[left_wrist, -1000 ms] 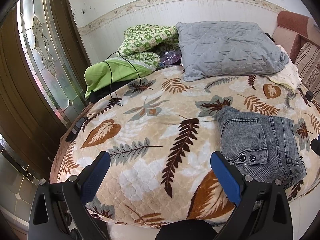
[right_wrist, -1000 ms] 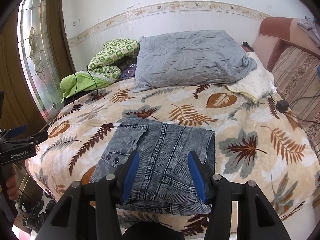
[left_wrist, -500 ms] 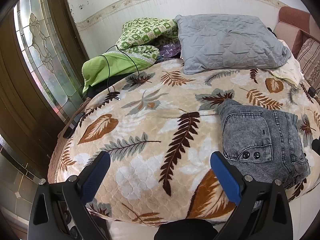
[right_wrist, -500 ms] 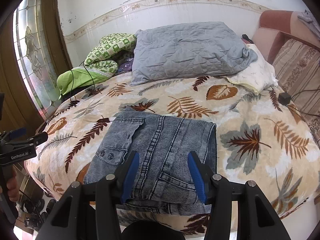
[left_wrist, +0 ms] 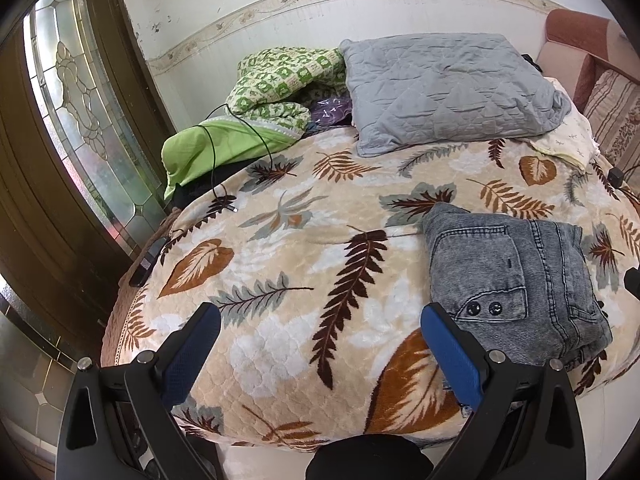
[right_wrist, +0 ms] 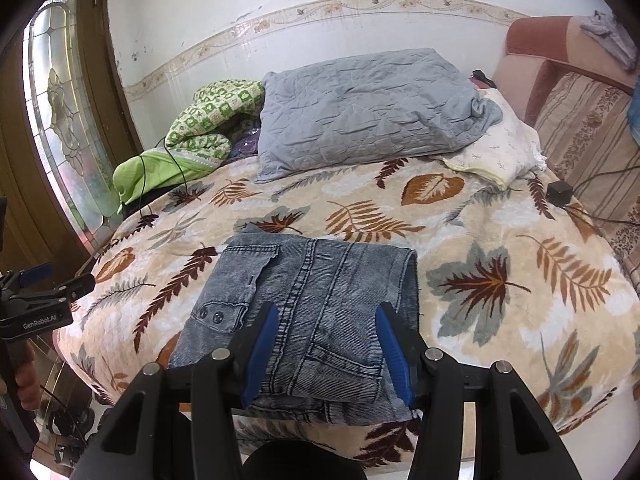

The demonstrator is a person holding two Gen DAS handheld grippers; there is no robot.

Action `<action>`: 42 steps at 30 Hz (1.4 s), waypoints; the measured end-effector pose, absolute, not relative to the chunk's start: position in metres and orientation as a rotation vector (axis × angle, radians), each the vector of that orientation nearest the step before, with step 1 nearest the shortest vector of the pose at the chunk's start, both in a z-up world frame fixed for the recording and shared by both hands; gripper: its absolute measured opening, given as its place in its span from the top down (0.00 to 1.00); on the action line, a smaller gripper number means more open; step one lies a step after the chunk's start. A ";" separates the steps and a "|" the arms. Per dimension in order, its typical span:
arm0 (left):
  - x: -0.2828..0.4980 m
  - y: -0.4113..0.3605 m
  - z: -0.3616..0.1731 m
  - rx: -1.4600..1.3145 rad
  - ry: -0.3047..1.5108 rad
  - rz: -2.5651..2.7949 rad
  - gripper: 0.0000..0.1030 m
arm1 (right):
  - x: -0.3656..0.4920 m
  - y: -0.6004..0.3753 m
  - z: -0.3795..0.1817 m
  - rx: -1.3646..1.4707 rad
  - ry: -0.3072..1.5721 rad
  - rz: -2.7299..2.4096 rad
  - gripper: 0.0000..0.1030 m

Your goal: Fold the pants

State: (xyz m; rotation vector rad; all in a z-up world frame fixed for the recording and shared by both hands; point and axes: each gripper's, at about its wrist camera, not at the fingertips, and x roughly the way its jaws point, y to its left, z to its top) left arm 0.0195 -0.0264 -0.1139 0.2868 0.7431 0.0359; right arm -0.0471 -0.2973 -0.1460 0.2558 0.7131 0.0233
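Nothing moved; folded pants (right_wrist: 316,312) near bed edge (left_wrist: 280,436) (leftward clear).

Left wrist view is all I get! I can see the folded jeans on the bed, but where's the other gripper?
Observer: The right gripper is over the near edge of the folded jeans, jaws apart, pinching nothing.
Operator: Is anything on the sofa?
Observer: A grey cloth lies on the sofa back.
Operator: Can you see my gripper?
Observer: Yes, the left gripper is beside the bed, held by a hand.
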 end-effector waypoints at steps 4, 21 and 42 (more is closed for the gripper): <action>0.029 -0.033 -0.126 0.280 0.783 -0.032 0.03 | -0.045 -0.305 -0.153 0.274 0.743 0.014 0.40; 0.126 -0.054 -0.217 0.042 1.136 -0.443 0.03 | 0.004 -0.370 -0.252 0.589 0.962 0.050 0.35; 0.134 -0.089 -0.230 -0.022 1.142 -0.657 0.42 | 0.051 -0.318 -0.258 0.535 0.990 0.297 0.51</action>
